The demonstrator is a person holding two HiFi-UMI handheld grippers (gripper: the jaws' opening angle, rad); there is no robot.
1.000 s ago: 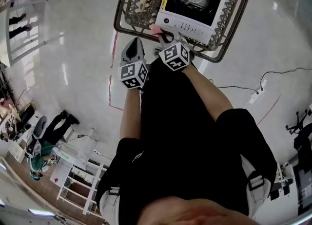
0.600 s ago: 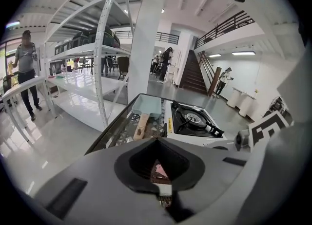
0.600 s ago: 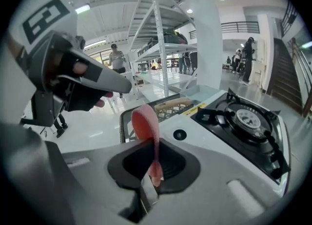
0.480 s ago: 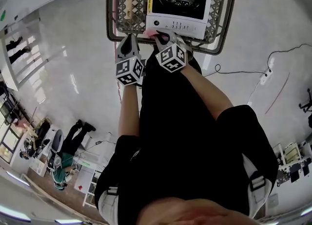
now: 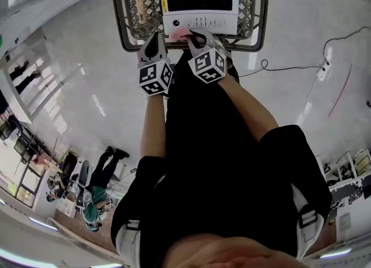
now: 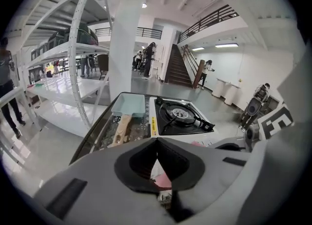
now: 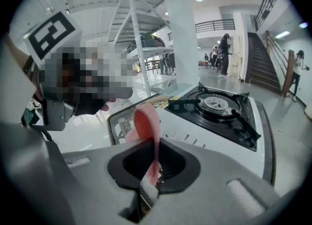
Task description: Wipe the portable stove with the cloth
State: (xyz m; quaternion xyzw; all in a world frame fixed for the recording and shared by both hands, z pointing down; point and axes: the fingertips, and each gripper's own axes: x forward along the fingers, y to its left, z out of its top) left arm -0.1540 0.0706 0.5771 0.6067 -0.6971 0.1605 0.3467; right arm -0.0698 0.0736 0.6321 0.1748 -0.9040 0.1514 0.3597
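Head view: the white portable stove with black burner top (image 5: 200,0) sits at twelve o'clock on the dark lattice table (image 5: 250,11). Left gripper view: the left gripper (image 6: 157,143) is pressed together, empty. Right gripper view: the right gripper (image 7: 155,170) pinches the pink cloth (image 7: 146,121) with the stove at one o'clock, so wiping looks about to start and next the cloth must come down flat on the top.

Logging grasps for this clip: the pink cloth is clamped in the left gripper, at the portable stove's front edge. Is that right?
Not quite: the right gripper clamps the pink cloth, as the right gripper view shows. The left gripper is shut on nothing. The cloth is at the portable stove's front edge.
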